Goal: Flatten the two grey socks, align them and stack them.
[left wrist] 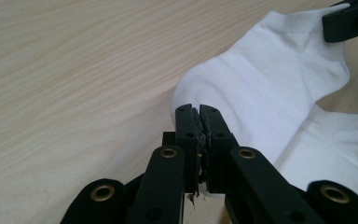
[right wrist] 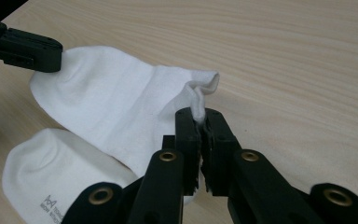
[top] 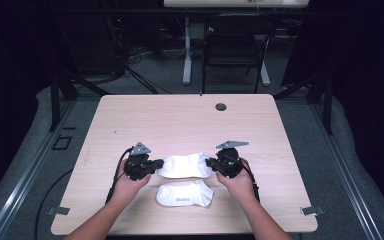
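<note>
Both forearms come in from the bottom of the high view, angled inward, hands wrapped round the tools and pointing at each other across the near middle of the wooden table [top: 130, 115]; left gripper [top: 156, 164] aims right, right gripper [top: 211, 162] aims left, with the far sock [top: 185, 165] stretched flat between them.

Count: two white socks, two grippers, two hands; the near sock [top: 185, 194] lies just beside the far one on the person's side, and in the gripper views the far sock overlaps its edge; nothing is holding the near sock; there's small grey print near its toe.

Left gripper's jaws are pressed together right at the toe end of the far sock; looks like they're pinching the edge of the fabric. Right gripper's jaws are closed on the cuff end, a little bunch of white cloth poking up between them in the right gripper view.

Background: a black chair [top: 232, 47] behind the table.
</note>
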A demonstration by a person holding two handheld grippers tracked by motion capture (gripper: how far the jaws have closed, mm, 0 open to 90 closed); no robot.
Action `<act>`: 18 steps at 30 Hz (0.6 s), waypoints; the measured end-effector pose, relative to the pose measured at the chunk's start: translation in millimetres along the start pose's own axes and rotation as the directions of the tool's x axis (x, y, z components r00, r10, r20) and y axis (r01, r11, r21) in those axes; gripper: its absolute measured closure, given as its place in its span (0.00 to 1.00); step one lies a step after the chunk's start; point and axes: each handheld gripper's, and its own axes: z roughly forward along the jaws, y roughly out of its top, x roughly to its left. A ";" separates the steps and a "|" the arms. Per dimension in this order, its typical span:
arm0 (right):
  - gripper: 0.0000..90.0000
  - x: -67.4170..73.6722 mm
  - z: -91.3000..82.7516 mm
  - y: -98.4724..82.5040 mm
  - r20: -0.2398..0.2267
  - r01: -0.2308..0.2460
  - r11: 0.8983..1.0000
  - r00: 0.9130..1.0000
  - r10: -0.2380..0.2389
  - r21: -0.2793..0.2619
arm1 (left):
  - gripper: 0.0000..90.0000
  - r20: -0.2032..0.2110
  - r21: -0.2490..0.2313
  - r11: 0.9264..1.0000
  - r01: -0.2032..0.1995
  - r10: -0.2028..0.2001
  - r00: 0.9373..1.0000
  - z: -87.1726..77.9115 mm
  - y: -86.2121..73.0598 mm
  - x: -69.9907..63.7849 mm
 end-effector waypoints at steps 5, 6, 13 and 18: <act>0.96 4.1 -6.4 -1.9 -0.003 0.015 1.000 1.000 -0.015 0.001 | 0.97 0.014 -0.003 1.000 -0.010 0.010 1.000 -6.3 -4.9 -6.0; 0.96 6.1 -7.9 -2.6 -0.003 0.017 1.000 1.000 -0.017 0.003 | 0.97 0.015 -0.004 1.000 -0.007 0.007 1.000 -7.6 -6.3 -7.3; 0.96 16.6 -14.3 -7.0 -0.015 0.059 0.998 0.998 -0.059 0.017 | 0.97 0.027 0.002 1.000 -0.006 0.006 1.000 -16.4 -15.7 -12.6; 0.96 24.0 -19.1 -13.3 -0.027 0.065 0.998 0.998 -0.064 0.024 | 0.97 0.035 0.001 1.000 -0.004 0.004 0.999 -24.1 -21.5 -15.2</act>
